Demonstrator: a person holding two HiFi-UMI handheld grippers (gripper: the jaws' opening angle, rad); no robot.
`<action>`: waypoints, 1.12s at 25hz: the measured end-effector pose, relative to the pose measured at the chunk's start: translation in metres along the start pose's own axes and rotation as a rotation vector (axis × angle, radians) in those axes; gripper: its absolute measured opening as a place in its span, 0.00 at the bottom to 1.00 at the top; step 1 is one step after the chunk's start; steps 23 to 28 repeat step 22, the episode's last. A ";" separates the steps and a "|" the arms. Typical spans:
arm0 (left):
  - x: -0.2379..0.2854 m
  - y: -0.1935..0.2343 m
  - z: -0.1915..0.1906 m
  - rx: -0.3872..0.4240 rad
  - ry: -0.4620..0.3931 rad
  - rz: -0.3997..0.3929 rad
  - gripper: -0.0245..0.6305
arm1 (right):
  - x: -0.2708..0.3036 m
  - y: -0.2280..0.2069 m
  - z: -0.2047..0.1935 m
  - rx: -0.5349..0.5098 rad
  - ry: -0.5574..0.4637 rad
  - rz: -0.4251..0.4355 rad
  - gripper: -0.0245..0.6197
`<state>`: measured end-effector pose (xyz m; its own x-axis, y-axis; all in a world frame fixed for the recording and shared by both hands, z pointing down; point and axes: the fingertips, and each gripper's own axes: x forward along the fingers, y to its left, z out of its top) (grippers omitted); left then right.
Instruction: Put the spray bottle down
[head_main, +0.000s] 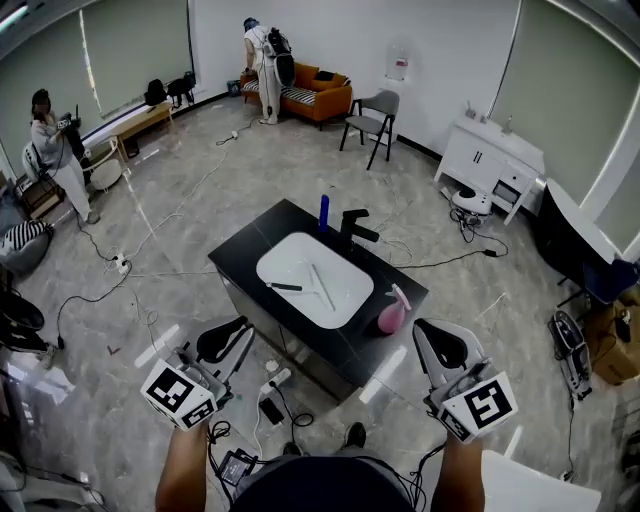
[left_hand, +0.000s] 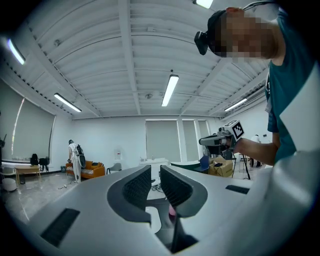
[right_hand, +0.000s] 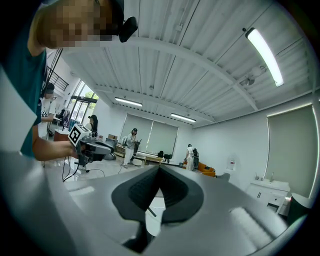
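The pink spray bottle (head_main: 392, 312) stands on the black counter (head_main: 250, 250), just right of the white basin (head_main: 340, 268) (its label is too small to read). The left gripper (left_hand: 155, 174) is barely parted and empty; the right gripper (right_hand: 159, 171) is closed and empty.

Head view steeply above counter (head_main: 238, 252)

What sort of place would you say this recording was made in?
Probably a large studio or lab, not a home: a black counter with a white sink stands alone mid-room, cables trail across the floor, and an orange sofa stands beyond.
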<state>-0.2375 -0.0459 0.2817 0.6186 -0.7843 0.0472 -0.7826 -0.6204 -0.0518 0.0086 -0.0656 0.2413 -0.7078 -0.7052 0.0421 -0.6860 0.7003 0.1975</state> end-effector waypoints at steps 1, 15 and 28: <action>-0.002 -0.002 -0.002 -0.002 0.001 -0.003 0.10 | -0.004 0.002 -0.002 0.004 0.006 -0.003 0.05; -0.011 -0.015 -0.019 -0.021 0.028 -0.050 0.10 | -0.026 0.016 -0.012 0.033 0.038 -0.047 0.05; -0.013 -0.008 -0.021 -0.026 0.032 -0.052 0.10 | -0.018 0.019 -0.014 0.041 0.049 -0.045 0.05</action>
